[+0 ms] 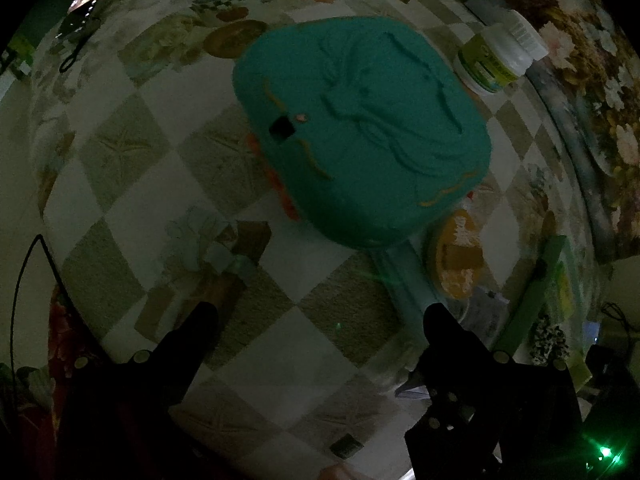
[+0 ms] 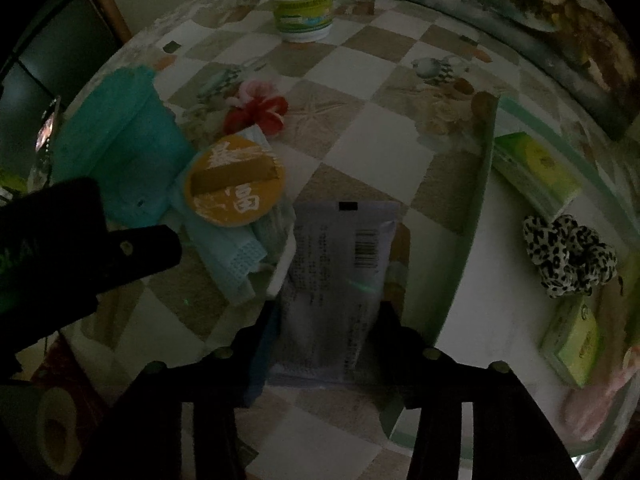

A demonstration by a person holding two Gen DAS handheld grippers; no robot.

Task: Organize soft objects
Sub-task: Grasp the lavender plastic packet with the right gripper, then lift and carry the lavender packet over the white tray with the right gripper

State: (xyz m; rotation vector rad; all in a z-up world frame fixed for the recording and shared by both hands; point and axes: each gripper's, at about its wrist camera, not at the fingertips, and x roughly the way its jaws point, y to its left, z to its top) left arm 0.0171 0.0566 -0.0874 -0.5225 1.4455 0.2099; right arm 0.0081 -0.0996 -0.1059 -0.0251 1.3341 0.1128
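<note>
A teal plush cushion [image 1: 360, 128] with orange trim lies on the checked tablecloth ahead of my left gripper [image 1: 320, 316], which is open and empty, short of it. The cushion also shows at the left of the right wrist view [image 2: 120, 152]. My right gripper [image 2: 328, 320] is shut on a pale lilac soft packet [image 2: 336, 280] with a barcode, held above the table. Light blue face masks [image 2: 236, 256] lie under a round orange lid [image 2: 234, 180]. A leopard-print scrunchie [image 2: 568, 252] lies in the white tray [image 2: 472, 200] at the right.
A white and green jar [image 2: 302, 4] stands at the back. Green boxes [image 2: 536, 168] lie in the tray. A red fabric flower [image 2: 260, 112] lies beside the cushion. The left gripper's black body [image 2: 80, 240] reaches in from the left. A tape roll [image 2: 52, 428] sits low left.
</note>
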